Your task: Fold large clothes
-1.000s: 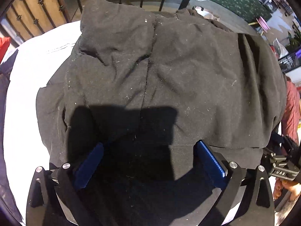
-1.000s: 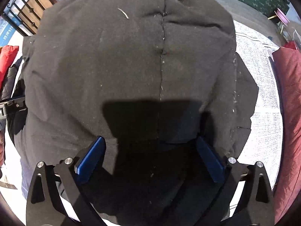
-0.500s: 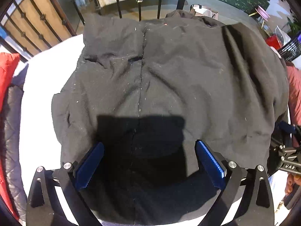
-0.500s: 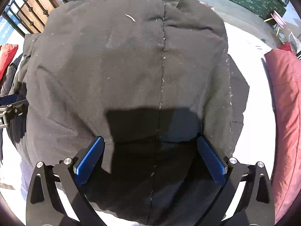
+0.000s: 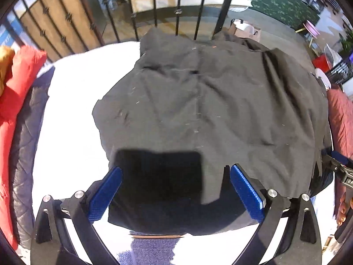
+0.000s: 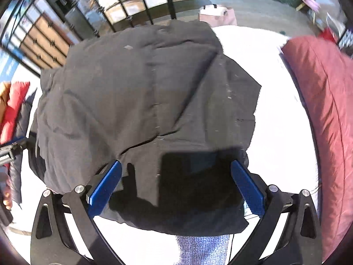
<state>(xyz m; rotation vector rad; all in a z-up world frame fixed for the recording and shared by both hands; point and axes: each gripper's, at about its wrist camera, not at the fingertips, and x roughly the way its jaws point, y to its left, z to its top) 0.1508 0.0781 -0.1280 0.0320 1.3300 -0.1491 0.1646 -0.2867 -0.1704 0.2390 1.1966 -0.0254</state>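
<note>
A large black garment [image 5: 209, 114] lies spread and folded on a white surface [image 5: 72, 110]; it also shows in the right wrist view [image 6: 143, 101]. My left gripper [image 5: 175, 174] is open and empty, raised above the garment's near edge. My right gripper [image 6: 175, 170] is open and empty too, raised above the near edge on the garment's right side. The right gripper's body shows at the right edge of the left wrist view [image 5: 342, 172]. The left gripper's body shows at the left edge of the right wrist view [image 6: 10, 150].
A black metal railing [image 5: 154, 6] stands behind the surface. Red and dark quilted jackets [image 5: 15, 101] lie at the left. A maroon garment [image 6: 326, 110] lies at the right. A blue patterned cloth [image 6: 203, 249] shows at the near edge.
Both grippers have pulled back and up from the garment, so more of it and the white surface shows. Both stay open.
</note>
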